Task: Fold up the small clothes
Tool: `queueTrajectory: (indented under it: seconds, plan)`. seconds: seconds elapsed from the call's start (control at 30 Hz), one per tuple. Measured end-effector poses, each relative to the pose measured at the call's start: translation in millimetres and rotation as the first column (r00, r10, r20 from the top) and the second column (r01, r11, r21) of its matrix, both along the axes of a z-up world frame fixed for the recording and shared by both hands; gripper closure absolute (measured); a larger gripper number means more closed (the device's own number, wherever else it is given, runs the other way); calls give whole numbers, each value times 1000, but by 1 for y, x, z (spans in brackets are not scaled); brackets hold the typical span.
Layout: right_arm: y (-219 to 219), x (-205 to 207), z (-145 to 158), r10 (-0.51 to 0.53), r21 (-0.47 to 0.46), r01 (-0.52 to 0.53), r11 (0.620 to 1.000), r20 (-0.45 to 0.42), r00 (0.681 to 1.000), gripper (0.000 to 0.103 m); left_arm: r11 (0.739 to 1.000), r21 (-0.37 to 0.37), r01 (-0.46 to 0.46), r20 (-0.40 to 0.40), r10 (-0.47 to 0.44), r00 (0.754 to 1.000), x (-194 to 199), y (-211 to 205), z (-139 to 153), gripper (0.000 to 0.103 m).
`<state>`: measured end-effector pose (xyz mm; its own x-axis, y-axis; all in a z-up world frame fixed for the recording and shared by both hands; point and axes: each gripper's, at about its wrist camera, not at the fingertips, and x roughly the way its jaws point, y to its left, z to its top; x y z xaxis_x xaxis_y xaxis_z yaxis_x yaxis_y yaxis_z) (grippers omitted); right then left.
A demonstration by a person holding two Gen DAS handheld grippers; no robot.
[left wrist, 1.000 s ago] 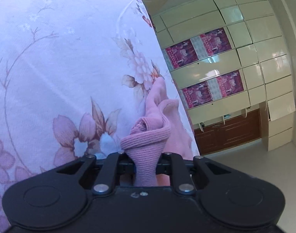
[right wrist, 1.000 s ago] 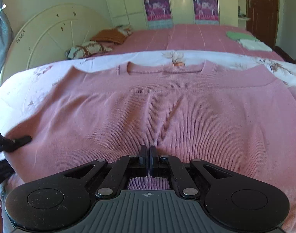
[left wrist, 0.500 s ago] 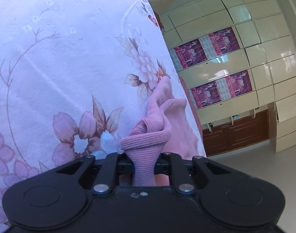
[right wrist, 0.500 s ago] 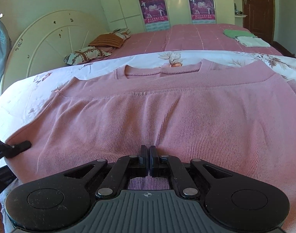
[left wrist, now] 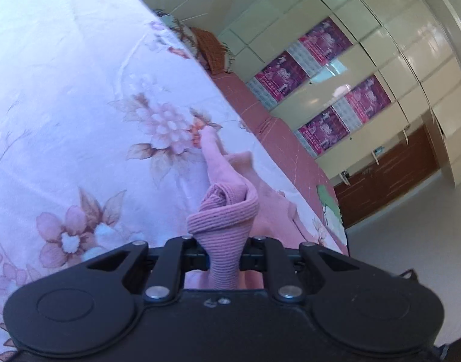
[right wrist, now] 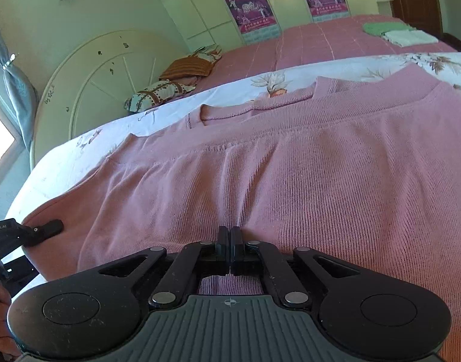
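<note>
Right now my left gripper (left wrist: 224,250) is clamped on a bunched wad of ribbed hem (left wrist: 222,211), one corner of the pink knit sweater (right wrist: 290,175), with the cloth rising off the floral bedsheet (left wrist: 64,105) so the edge can be carried over. My right gripper (right wrist: 230,241) has its jaws pinched tight on the same hem near the middle; I judge the pair is holding the bottom edge level for a fold toward the neckline (right wrist: 260,105). Beyond them the sweater lies spread flat across the sheet, collar at the far side. Farther off sit a patterned pillow (right wrist: 158,93), the pink bedspread (right wrist: 321,42) with a green-and-white folded stack (right wrist: 396,33), and the white headboard (right wrist: 103,69).
</note>
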<state>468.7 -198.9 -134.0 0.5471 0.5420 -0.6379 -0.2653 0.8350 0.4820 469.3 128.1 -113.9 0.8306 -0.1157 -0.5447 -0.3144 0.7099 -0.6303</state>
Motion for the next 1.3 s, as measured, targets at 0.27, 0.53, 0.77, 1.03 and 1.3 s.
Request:
queueTrajectory:
  seconds: [0.27,0.53,0.77,1.03,1.3]
  plan:
    - [-113,0,23,-164,269,171,948,-50,985,103,919,248,307,7,-319,948,36,-159,53,90]
    - [-225,-10,36,-213,310,234,921,-101,972,94,773,260,579,-200,-543,815,46,-322,-3,51]
    - [-251,-22,38,-182,394,201,897,-86,980,37,888,248,387,-10,-397,918,3,-242,20,37]
    - [-201,-7,15,-50,397,110,911,-161,986,42,910,262,322,-154,-290,945,28,-161,-8,35]
    - [-176,2,6,-29,318,85,944,-176,984,65,930,179,320,-94,-307,947,20,-144,-15,35]
